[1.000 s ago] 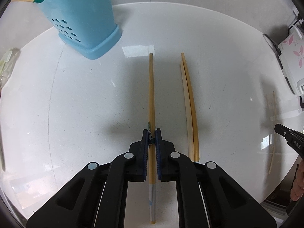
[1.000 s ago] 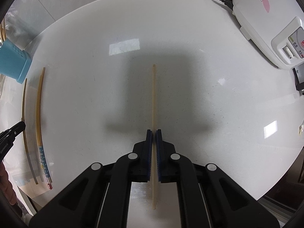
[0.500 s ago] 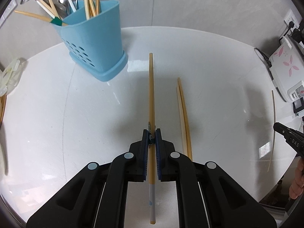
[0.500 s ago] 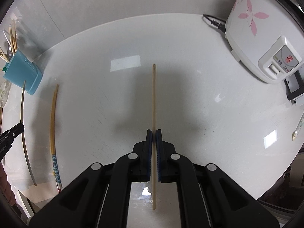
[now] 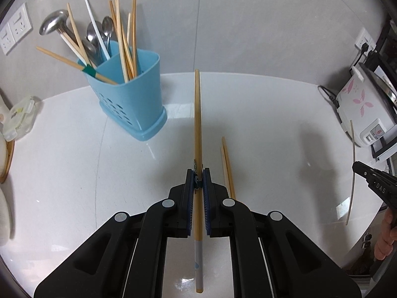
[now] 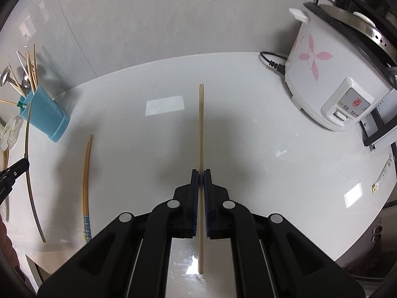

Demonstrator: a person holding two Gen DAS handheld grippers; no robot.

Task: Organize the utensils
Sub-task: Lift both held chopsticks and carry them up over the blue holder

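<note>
Blue plastic utensil holder stood upright at the far left of the white countertop, close to the grey wall. Its body was split into 2 compartments. The left compartment held metal spoons, a white-handled ladle and some wooden sticks; the right compartment held a bundle of bamboo chopsticks leaning at slightly different angles. 1 stick with a green band lay tilted across the holder's left rim, its end jutting out to the left.

Left gripper: pads pressed together on a tan chopstick, which ran straight along the fingers, far tip up near the wall line, near end with a pale patterned section behind the pads. Right gripper: pinched tight on a thin pale chopstick, also aligned with its fingers and clear of the surface.

2 chopsticks lay side by side on the countertop, just right of the left gripper; in the right wrist view they showed a blue-patterned near end.

White rice cooker with pink flower print sat at the far right, cord plugged into the wall. Clear lidded box sat at the left edge; contents not discernible.
</note>
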